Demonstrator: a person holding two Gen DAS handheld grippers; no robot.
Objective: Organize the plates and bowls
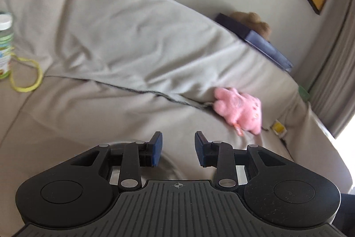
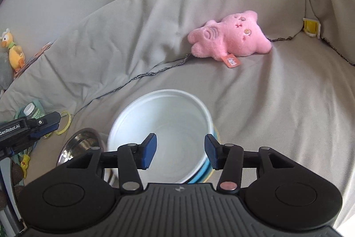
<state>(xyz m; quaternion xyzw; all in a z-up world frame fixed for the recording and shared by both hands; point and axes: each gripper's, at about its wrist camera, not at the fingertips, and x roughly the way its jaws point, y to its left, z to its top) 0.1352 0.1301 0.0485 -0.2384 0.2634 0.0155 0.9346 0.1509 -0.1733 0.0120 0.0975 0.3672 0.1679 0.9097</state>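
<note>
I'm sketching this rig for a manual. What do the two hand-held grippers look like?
Both look alike. The left hand-held gripper and right hand-held gripper have matte black bodies with ribbed grey centre panels, two round caps, black linkage arms with silver pivot pins, and blue ridged fingers. The right wrist view shows white "GenRobot.AI" lettering on the left one's side.
</note>
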